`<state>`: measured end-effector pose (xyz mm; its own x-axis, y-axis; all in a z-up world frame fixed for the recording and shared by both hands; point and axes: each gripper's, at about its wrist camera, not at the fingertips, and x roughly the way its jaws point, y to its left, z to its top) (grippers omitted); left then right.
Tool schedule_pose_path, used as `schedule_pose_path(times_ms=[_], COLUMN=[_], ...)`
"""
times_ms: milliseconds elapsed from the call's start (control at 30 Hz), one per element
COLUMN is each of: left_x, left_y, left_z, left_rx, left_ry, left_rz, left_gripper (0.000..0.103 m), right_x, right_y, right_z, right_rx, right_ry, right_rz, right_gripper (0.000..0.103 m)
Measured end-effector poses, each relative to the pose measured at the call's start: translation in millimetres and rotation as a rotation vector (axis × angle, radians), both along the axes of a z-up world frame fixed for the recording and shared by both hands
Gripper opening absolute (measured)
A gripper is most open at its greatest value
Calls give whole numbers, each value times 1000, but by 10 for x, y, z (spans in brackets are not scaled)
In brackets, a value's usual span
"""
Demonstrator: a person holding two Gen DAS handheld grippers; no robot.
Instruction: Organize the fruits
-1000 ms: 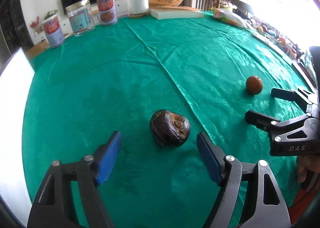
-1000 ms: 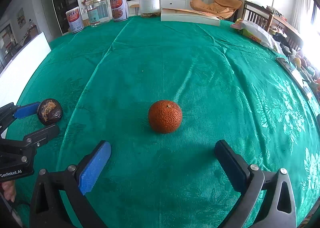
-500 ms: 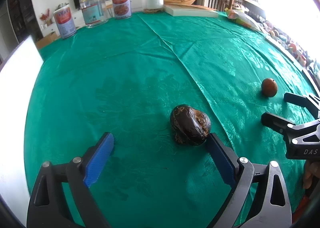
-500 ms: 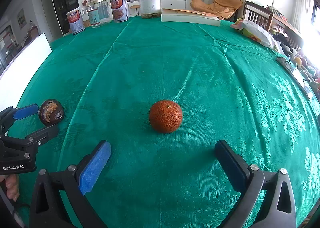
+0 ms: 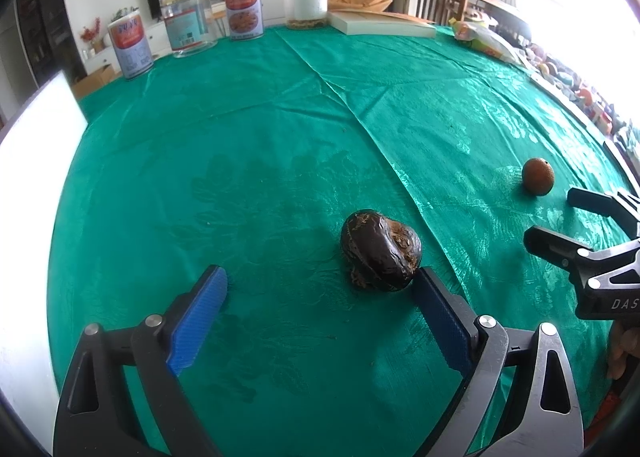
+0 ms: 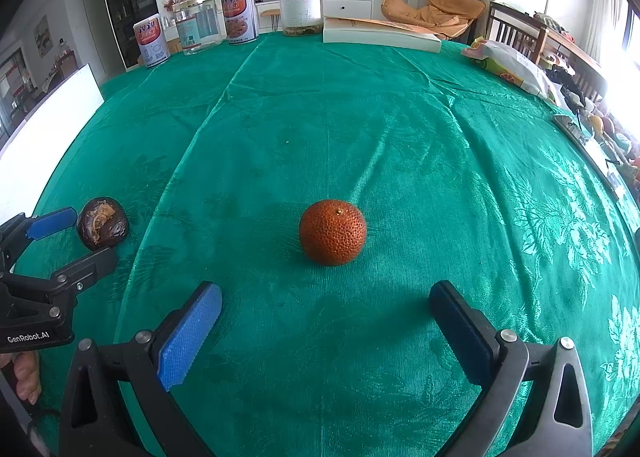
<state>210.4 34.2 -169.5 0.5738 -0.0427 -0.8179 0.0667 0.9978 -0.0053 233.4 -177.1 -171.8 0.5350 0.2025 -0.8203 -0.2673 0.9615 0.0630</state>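
Observation:
A dark brown wrinkled fruit (image 5: 381, 255) lies on the green tablecloth (image 5: 260, 161). My left gripper (image 5: 320, 285) is open; the fruit sits just ahead of its right finger, touching or nearly touching the tip. An orange (image 6: 333, 232) lies on the cloth just ahead of my open, empty right gripper (image 6: 326, 297). The orange also shows in the left wrist view (image 5: 538, 176), with the right gripper (image 5: 560, 217) near it. The dark fruit (image 6: 103, 223) and left gripper (image 6: 76, 237) show at the left of the right wrist view.
Tins and jars (image 6: 238, 15) and a flat white box (image 6: 380, 35) stand along the far table edge. A snack bag (image 6: 508, 67) and small items lie at the right edge. A white board (image 5: 36, 129) stands at the left.
My left gripper has swung left, so the dark fruit now sits by its right finger instead of between the fingers. The right gripper and the orange have barely moved.

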Motion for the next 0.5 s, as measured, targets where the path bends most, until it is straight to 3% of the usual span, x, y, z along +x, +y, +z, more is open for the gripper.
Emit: schedule_pose_path(times_ms=[67, 100, 167, 233, 300, 400, 467, 500], left_x=[20, -1, -38, 8, 93, 164, 216, 251], left_y=[56, 111, 180, 122, -8, -240, -335, -345], left_z=[58, 113, 232, 296, 315, 315, 262, 216], left_rx=[-28, -81, -151, -150, -123, -34, 12, 14], left_ry=[78, 89, 70, 71, 82, 74, 83, 104], left_rz=[-20, -32, -51, -72, -92, -104, -99, -93], left_gripper=[93, 93, 93, 93, 92, 91, 77, 48], right_x=[35, 82, 226, 393, 535, 659, 715, 743], right_y=[-188, -320, -600, -767, -718, -338, -125, -47], right_z=[58, 88, 148, 235, 341, 389, 303, 260], right_rx=[117, 173, 263, 316, 292, 150, 116, 104], right_ry=[74, 129, 235, 319, 349, 345, 357, 356], right_rz=[18, 12, -54, -107, -103, -10, 24, 28], right_gripper=[103, 102, 102, 94, 86, 83, 74, 65])
